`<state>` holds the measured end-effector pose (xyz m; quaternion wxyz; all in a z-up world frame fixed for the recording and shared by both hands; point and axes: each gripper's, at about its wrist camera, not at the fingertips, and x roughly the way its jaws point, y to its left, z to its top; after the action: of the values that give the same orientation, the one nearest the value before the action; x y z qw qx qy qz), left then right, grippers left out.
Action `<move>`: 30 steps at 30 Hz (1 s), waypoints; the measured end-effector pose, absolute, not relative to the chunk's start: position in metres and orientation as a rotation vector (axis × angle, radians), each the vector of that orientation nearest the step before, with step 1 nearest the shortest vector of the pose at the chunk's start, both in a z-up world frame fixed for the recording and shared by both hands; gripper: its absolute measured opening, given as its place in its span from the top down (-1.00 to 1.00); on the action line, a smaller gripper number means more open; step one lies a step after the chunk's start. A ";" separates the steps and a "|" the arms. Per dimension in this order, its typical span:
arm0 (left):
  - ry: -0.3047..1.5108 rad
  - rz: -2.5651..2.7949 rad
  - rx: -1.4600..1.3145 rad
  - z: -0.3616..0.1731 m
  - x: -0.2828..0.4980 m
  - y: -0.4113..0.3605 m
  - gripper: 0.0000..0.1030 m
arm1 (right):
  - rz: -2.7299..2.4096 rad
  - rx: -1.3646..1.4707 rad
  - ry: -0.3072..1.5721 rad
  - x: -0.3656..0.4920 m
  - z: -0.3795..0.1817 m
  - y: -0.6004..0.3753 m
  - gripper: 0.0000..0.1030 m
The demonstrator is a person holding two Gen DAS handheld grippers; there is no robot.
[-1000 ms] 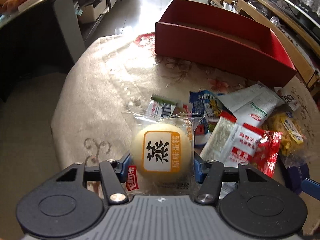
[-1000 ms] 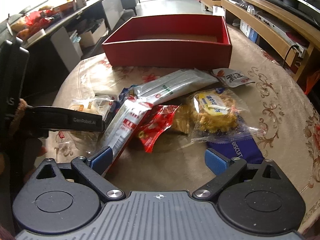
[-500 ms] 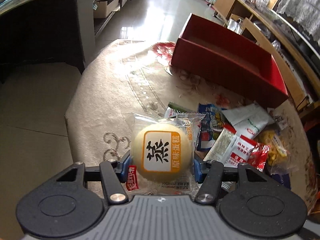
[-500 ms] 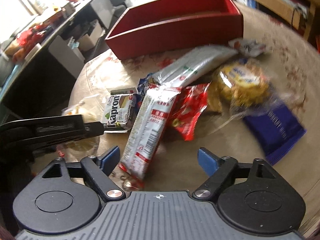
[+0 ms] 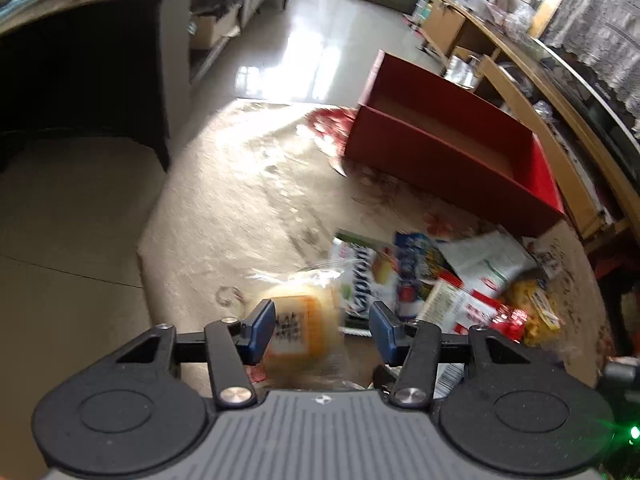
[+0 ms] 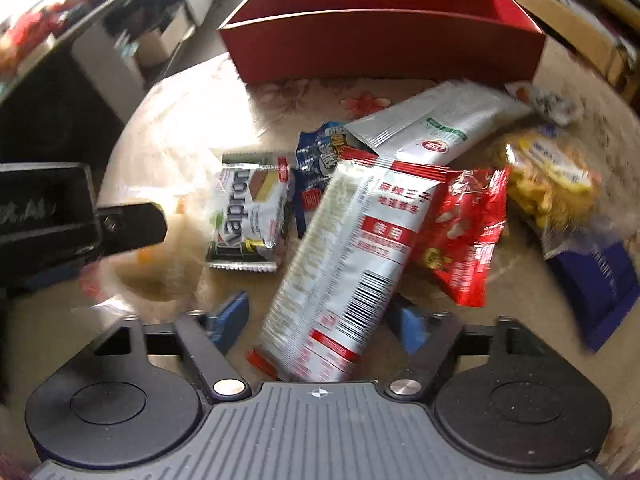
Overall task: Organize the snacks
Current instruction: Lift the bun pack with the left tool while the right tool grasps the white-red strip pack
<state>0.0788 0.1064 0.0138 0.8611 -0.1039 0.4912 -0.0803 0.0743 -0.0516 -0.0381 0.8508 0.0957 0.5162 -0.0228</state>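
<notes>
A round yellow steamed cake in a clear wrapper (image 5: 304,328) lies between the fingers of my left gripper (image 5: 322,330), against the left pad, with a gap to the right pad; it looks released. The cake also shows blurred in the right wrist view (image 6: 160,256). My right gripper (image 6: 316,322) is open, its fingers on either side of the lower end of a long white and red snack pack (image 6: 344,268). An empty red box (image 5: 456,148) stands at the back of the table, also in the right wrist view (image 6: 384,40).
A pile of snacks lies on the beige patterned tablecloth (image 5: 248,184): a Kapron pack (image 6: 248,216), a blue pack (image 6: 320,160), a silver-white pack (image 6: 436,124), a red pack (image 6: 468,232), a yellow crisp pack (image 6: 548,176) and a dark blue biscuit pack (image 6: 600,280). A dark counter (image 5: 80,60) stands left.
My left gripper has opened and the cake has dropped lower and to the left between the fingers. My right gripper has moved forward over the long white and red pack.
</notes>
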 end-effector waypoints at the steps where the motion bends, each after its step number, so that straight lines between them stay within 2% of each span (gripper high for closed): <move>1: 1.036 -0.184 -0.215 0.013 0.077 0.103 0.06 | -0.025 0.187 1.088 0.070 -0.037 -0.057 -0.13; 4: 1.056 -0.225 -0.193 0.009 0.073 0.093 0.06 | 0.003 0.217 1.124 0.055 -0.033 -0.083 0.19; 9: 1.067 -0.227 -0.238 0.008 0.071 0.108 0.02 | 0.011 0.170 1.158 0.026 -0.031 -0.108 0.21; 10: 1.056 -0.212 -0.245 0.010 0.070 0.113 -0.02 | 0.014 0.155 1.159 0.022 -0.032 -0.109 0.21; 11: 1.048 -0.185 -0.250 0.011 0.070 0.117 -0.18 | 0.027 0.134 1.153 0.018 -0.032 -0.109 0.21; 12: 1.047 -0.152 -0.252 0.009 0.071 0.120 -0.31 | 0.035 0.118 1.147 0.017 -0.032 -0.106 0.18; 15: 1.075 -0.116 -0.252 0.002 0.070 0.117 -0.32 | 0.061 0.086 1.132 0.018 -0.031 -0.102 -0.03; 19: 1.083 -0.049 -0.160 -0.006 0.065 0.095 -0.51 | 0.053 0.029 1.088 0.030 -0.026 -0.097 -0.55; 23: 1.083 0.024 -0.088 -0.009 0.071 0.080 -0.54 | 0.071 -0.069 1.033 0.038 -0.020 -0.085 -0.67; 27: 1.101 0.047 -0.047 -0.016 0.072 0.075 -0.54 | 0.142 -0.215 1.056 0.035 -0.030 -0.061 -0.68; 30: 1.119 0.038 -0.039 -0.018 0.072 0.075 -0.54 | 0.191 -0.363 0.995 0.020 -0.031 -0.045 -0.72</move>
<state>0.0716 0.0749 -0.0176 0.8472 -0.0183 0.5306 0.0179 0.0197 -0.0451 -0.0314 0.8586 -0.1730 0.4740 0.0907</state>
